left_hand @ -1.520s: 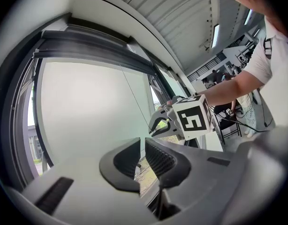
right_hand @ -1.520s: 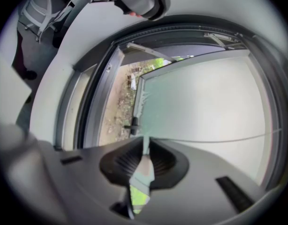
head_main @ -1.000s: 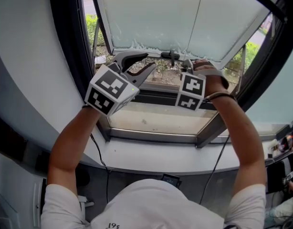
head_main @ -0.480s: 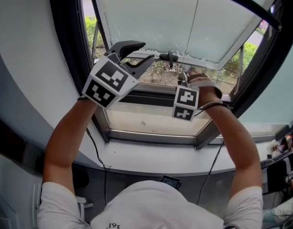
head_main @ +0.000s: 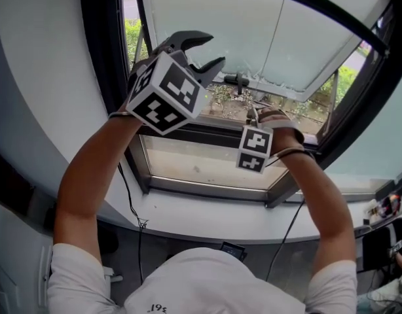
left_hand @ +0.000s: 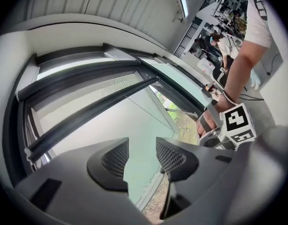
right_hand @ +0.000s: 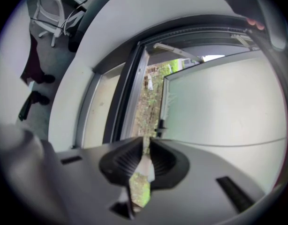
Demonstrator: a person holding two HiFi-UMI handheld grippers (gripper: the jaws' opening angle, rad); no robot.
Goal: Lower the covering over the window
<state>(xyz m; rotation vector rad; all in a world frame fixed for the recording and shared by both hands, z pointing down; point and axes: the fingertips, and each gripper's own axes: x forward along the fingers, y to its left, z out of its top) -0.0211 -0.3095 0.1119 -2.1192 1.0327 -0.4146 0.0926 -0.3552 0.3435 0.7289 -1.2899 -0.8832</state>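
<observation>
Just above the white ledge (head_main: 188, 218) and the window sill (head_main: 207, 169), the right gripper (right_hand: 145, 142) sat low, its jaws clenched on what looked to be the thin pull cord (head_main: 270, 41). Higher up and to the left, the left gripper (head_main: 214, 50) was held in front of the glass. Its jaws were released and had just been opening, with nothing between them except a view of the pale blind (head_main: 220, 25). Beyond both, the blind covered the upper part of the window. Its ragged lower edge hung partway down, and a strip of garden (head_main: 227, 100) showed beneath it, so the job looked perhaps half done. The step in hand seemed to be a hand-over-hand pull. It would go best if the right jaws kept firm hold of the cord while the left ones took it higher up, with the cord centred between the pads before they closed. A straight, steady downward draw along the cord's own line looked wise, since letting go with both at once might have let the blind creep back up.
</observation>
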